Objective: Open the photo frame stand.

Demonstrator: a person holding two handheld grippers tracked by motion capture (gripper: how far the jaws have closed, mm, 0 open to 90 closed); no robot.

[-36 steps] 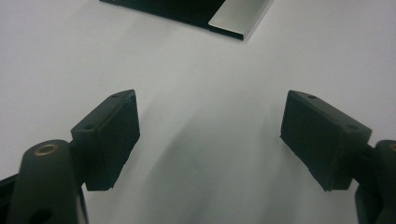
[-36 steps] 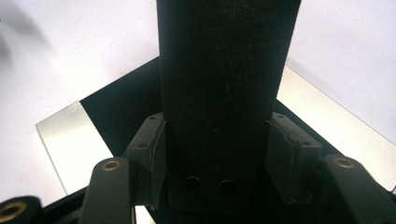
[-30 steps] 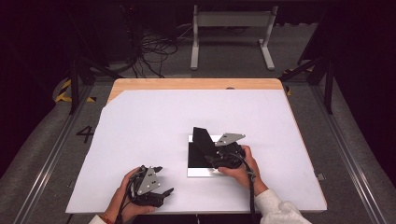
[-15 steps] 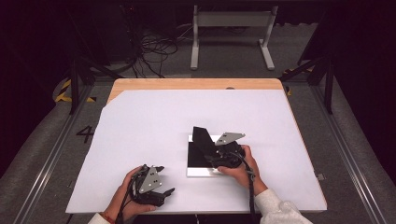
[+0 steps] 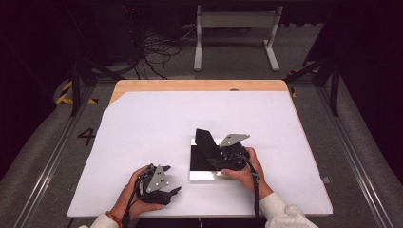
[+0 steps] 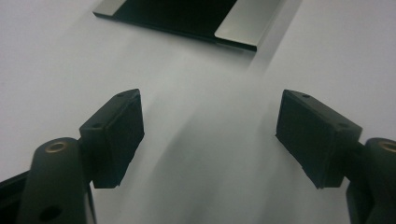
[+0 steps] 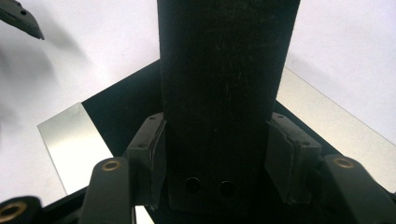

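Matte black flap (image 7: 224,93), flat and stiff with two small holes at its base, clamped in right gripper (image 5: 223,154) and tilted up over the silver-edged black plate (image 5: 202,164) mid-table, its top cut off; left gripper (image 6: 210,135) empty, jaws just closing slightly.

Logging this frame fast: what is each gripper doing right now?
Left gripper: open, nothing between its jaws, which have just been closing a little.
Right gripper: shut on the black flap, lifted above the silver plate.
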